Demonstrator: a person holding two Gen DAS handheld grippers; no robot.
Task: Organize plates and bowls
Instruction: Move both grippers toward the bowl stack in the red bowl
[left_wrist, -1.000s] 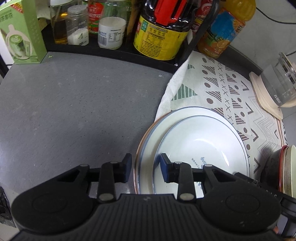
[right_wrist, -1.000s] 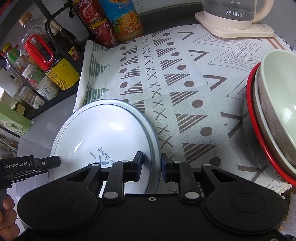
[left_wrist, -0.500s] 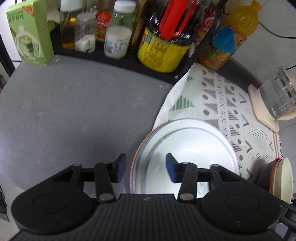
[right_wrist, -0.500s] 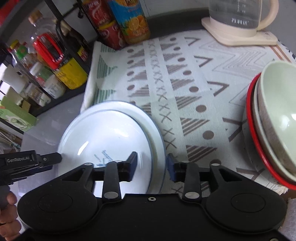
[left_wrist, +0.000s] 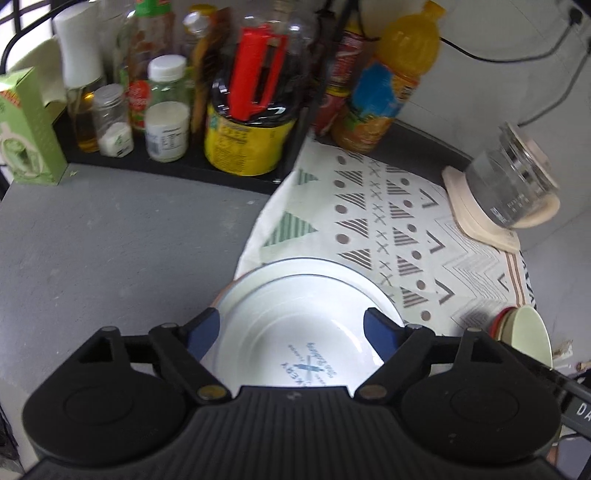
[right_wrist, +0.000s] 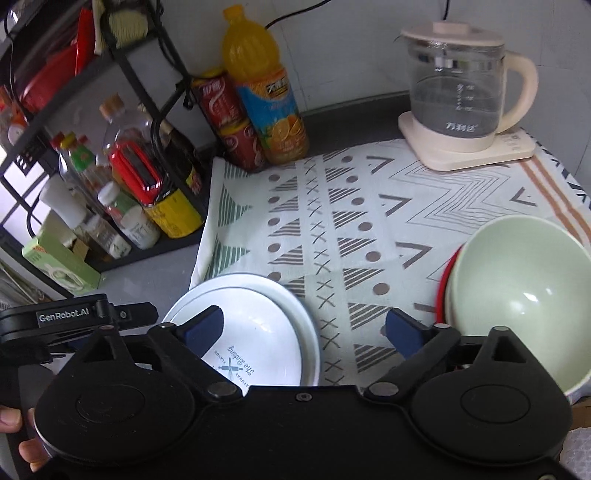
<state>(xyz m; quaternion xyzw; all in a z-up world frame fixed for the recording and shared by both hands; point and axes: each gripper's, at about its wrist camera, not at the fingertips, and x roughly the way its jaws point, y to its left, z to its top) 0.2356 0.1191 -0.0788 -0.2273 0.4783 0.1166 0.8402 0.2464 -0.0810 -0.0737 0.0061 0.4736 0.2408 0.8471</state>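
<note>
A white plate with blue print lies stacked on a wider blue-rimmed plate at the left edge of the patterned cloth. My left gripper hovers above the stack with its jaws opening wide and nothing pressed between the blue pads. My right gripper also hangs above the plates' right rim, jaws opening, empty. A pale green bowl sits nested in red-rimmed dishes at the cloth's right side.
A black rack with bottles and jars stands at the back left beside a green carton. An orange juice bottle and red cans stand behind the cloth. A glass kettle sits back right. Grey counter lies left.
Both grippers let go of the plate rims, opened wide and rose away from the stack. The plates stay where they were on the cloth.
</note>
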